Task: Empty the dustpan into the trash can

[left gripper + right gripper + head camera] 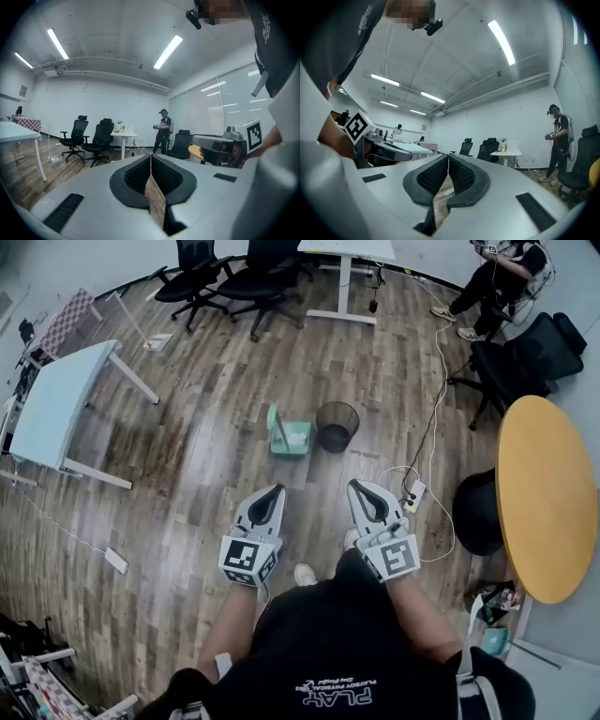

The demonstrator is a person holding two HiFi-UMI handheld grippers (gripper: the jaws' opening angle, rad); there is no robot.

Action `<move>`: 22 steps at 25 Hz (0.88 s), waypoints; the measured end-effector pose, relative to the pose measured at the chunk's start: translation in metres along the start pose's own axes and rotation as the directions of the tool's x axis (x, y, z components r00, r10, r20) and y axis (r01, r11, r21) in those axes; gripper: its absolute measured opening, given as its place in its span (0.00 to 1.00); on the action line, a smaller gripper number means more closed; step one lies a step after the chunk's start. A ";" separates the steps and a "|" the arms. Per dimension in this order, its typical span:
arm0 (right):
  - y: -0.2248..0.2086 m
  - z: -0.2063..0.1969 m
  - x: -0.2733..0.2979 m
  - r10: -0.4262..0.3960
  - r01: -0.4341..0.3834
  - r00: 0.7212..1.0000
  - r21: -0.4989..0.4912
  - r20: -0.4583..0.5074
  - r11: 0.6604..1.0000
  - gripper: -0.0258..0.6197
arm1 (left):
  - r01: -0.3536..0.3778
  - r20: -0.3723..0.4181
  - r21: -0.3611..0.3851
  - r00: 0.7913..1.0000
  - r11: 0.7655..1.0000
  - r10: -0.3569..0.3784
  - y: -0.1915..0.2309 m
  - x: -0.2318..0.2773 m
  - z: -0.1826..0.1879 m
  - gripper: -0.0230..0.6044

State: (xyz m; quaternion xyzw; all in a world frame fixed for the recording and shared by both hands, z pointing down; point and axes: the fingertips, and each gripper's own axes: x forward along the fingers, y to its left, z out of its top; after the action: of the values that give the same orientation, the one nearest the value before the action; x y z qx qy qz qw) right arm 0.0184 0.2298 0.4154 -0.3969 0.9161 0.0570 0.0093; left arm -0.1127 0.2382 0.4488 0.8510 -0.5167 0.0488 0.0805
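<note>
Since the left gripper (277,489) and right gripper (355,486) are closed on nothing, one must open first. Dustpan (294,439) and bin (337,425) sit well ahead of the jaws; take the handle (279,429) squarely.

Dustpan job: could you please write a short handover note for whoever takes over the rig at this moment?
Left tool: shut, nothing between its jaws.
Right tool: shut, nothing between its jaws.
Both are held out in front of the person, well short of the job's things.
Dustpan: on the wood floor, handle up, close beside the trash can, on its left in the head view. What it holds is too small to tell.
Done: nothing; the dustpan is not yet picked up.
Left: grasp the handle, lift, tip it over the trash can.
</note>
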 end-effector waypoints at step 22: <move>-0.139 -0.040 0.125 0.180 -0.184 0.982 0.083 0.055 0.979 0.08 | -0.165 -0.092 -0.022 0.982 0.986 0.162 0.053 0.180 0.002 0.08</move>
State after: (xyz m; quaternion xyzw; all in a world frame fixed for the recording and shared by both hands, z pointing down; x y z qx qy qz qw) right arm 0.0354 0.0399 0.4343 -0.3093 0.9496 0.0264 0.0429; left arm -0.0767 0.0571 0.4810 0.8013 -0.5815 0.0857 0.1120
